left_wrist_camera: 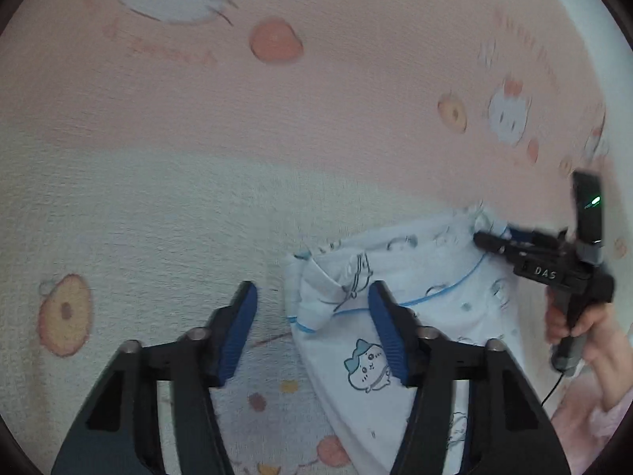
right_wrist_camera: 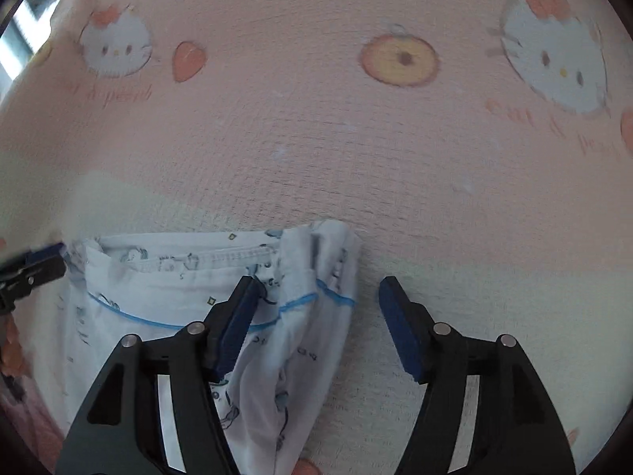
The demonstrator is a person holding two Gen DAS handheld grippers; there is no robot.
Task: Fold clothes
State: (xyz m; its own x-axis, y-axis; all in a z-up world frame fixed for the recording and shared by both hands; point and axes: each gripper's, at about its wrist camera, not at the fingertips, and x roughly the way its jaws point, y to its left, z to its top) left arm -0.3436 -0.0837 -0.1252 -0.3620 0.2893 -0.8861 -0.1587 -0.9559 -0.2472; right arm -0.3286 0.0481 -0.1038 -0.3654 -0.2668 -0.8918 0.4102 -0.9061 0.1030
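Note:
A white garment with small cartoon prints and blue piping lies partly folded on the bed sheet. In the left wrist view my left gripper stands open, with the garment's bunched left corner between its fingers and the right finger over the cloth. My right gripper reaches the garment's far right corner, held by a hand. In the right wrist view the garment shows its stitched hem. There my right gripper is open astride the garment's folded right edge. The left gripper touches the garment's left corner.
The bed sheet is pink at the far side and cream nearer, printed with cat faces and fruit. A black cable hangs from the right gripper's handle beside a pink sleeve. A bright window shows at the upper left.

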